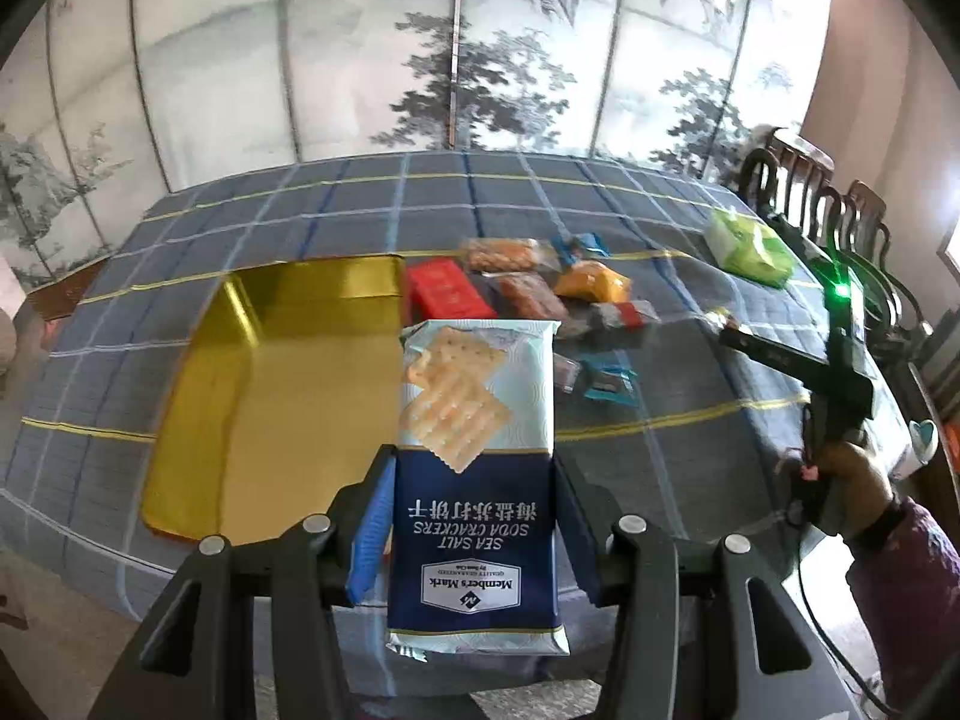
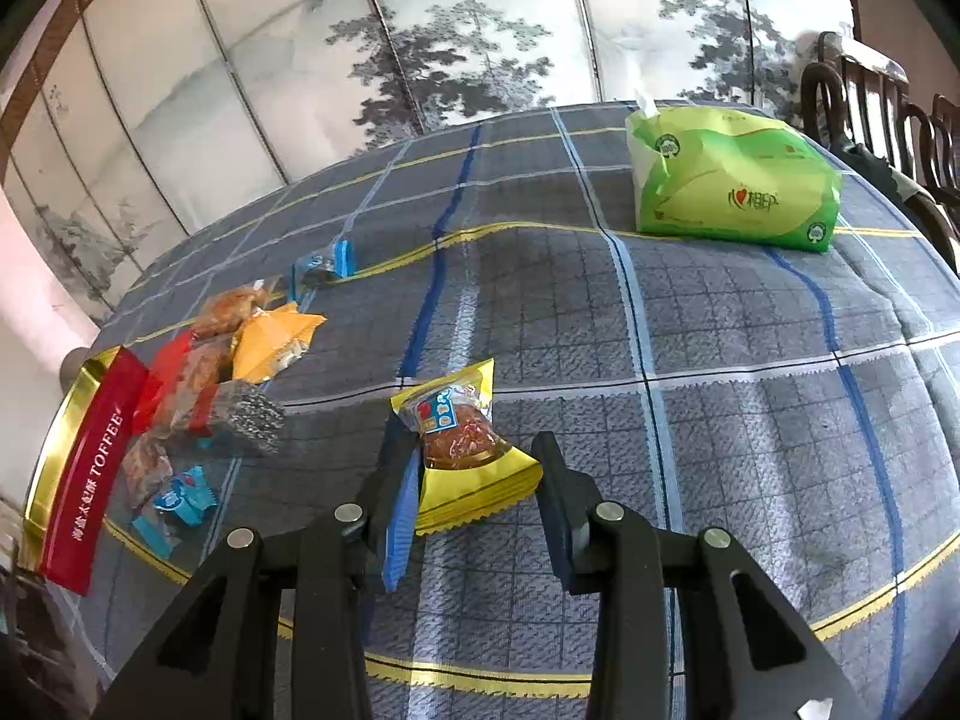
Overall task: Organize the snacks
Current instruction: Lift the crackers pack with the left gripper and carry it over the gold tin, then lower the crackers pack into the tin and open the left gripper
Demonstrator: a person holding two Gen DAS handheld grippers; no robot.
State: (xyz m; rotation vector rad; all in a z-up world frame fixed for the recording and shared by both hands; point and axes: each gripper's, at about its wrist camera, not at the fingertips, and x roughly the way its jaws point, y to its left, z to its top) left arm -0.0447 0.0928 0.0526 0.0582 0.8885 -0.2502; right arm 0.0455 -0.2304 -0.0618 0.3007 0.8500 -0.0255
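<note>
My left gripper (image 1: 474, 459) is shut on a blue and white soda cracker packet (image 1: 474, 540), held upright above the near right part of an open gold tin (image 1: 270, 372). Beyond the tin lies a pile of snacks: a red toffee box (image 1: 444, 294), an orange packet (image 1: 591, 282) and several wrapped cakes. My right gripper (image 2: 474, 450) is shut on a small yellow-edged cake packet (image 2: 474, 492) over the checked tablecloth, right of that pile (image 2: 204, 384). In the left wrist view the right gripper (image 1: 723, 324) shows at the far right, held by a hand (image 1: 852, 480).
A green tissue pack (image 2: 732, 180) sits at the table's far right. Small blue candies (image 2: 180, 498) lie near the toffee box (image 2: 90, 468), another one (image 2: 324, 264) farther back. Dark wooden chairs (image 1: 840, 222) line the right edge. A painted screen stands behind the table.
</note>
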